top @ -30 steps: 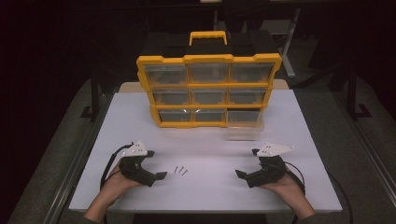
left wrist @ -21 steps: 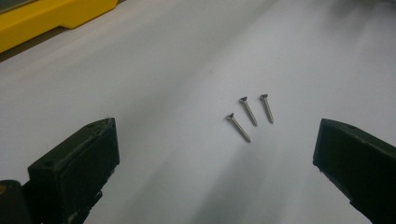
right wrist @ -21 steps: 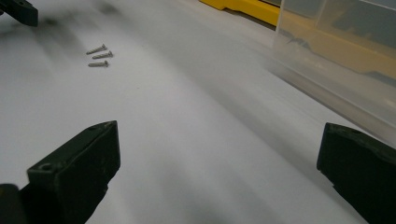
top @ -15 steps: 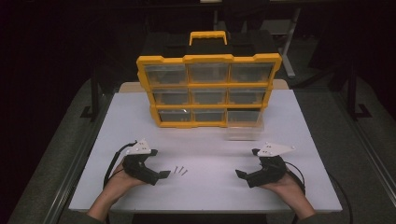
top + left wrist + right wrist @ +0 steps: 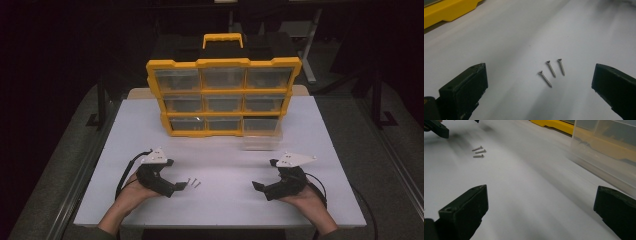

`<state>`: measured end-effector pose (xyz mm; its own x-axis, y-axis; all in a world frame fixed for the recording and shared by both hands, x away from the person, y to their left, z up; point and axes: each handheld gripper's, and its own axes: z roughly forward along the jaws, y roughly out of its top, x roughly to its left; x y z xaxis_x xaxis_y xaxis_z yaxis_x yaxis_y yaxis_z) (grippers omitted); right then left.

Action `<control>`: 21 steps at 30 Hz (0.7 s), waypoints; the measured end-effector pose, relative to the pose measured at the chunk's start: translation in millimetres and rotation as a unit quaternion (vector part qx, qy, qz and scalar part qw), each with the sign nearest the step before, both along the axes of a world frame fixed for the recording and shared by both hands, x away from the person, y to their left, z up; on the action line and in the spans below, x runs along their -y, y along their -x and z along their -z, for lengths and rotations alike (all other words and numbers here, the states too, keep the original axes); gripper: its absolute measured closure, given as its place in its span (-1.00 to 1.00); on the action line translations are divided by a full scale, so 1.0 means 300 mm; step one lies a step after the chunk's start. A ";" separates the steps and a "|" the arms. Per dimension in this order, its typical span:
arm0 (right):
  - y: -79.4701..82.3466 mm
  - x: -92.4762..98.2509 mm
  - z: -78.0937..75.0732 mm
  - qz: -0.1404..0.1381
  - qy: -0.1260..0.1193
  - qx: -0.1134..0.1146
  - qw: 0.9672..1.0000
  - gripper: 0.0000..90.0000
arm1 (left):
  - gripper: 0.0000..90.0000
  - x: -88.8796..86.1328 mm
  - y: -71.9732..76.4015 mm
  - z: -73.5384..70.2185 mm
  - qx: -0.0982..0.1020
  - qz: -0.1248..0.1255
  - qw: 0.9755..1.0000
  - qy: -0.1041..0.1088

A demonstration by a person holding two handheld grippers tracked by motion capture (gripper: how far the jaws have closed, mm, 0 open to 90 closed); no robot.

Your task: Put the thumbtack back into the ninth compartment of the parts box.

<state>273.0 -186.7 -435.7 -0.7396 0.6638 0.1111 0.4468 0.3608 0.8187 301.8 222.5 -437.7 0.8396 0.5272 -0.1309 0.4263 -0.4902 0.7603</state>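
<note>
In the high view, the left gripper (image 5: 176, 188) sits in the lower left of the frame, held in the person's left hand (image 5: 131, 192) just above the white table (image 5: 220, 150), its jaws pointing toward the frame's centre. Three small screws (image 5: 194, 183) lie on the table just beyond those jaw tips, close together and nearly parallel. The left gripper view puts the screws (image 5: 551, 71) a little right of the middle, lying flat between the two black jaws, which stand wide apart and hold nothing; no jaw touches a screw. The right gripper (image 5: 260, 187) rests in the lower right of the high view, held in the right hand (image 5: 305, 197), well apart from the screws. Its own view shows its jaws spread wide and empty too, with the screws (image 5: 479, 152) far off in the upper left and a clear plastic drawer (image 5: 604, 152) in the upper right. In the high view that drawer (image 5: 261, 135) stands on the table in front of the lower right corner of the yellow organizer (image 5: 223, 95), which occupies the upper middle of the frame with its nine compartments facing the person.
</note>
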 end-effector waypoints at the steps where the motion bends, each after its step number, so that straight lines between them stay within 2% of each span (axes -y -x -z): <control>1: 0.000 0.000 0.000 0.000 0.000 0.000 1.000 -1.00 | -1.00 0.002 -0.001 0.000 0.001 0.001 1.000 -0.001; 11: 0.001 0.000 0.000 -0.001 -0.001 0.000 1.000 -1.00 | -1.00 0.038 -0.012 -0.001 0.005 -0.004 1.000 -0.009; 21: 0.001 -0.001 0.001 -0.002 0.003 0.000 1.000 -1.00 | -1.00 0.062 -0.021 0.010 0.001 -0.004 1.000 -0.019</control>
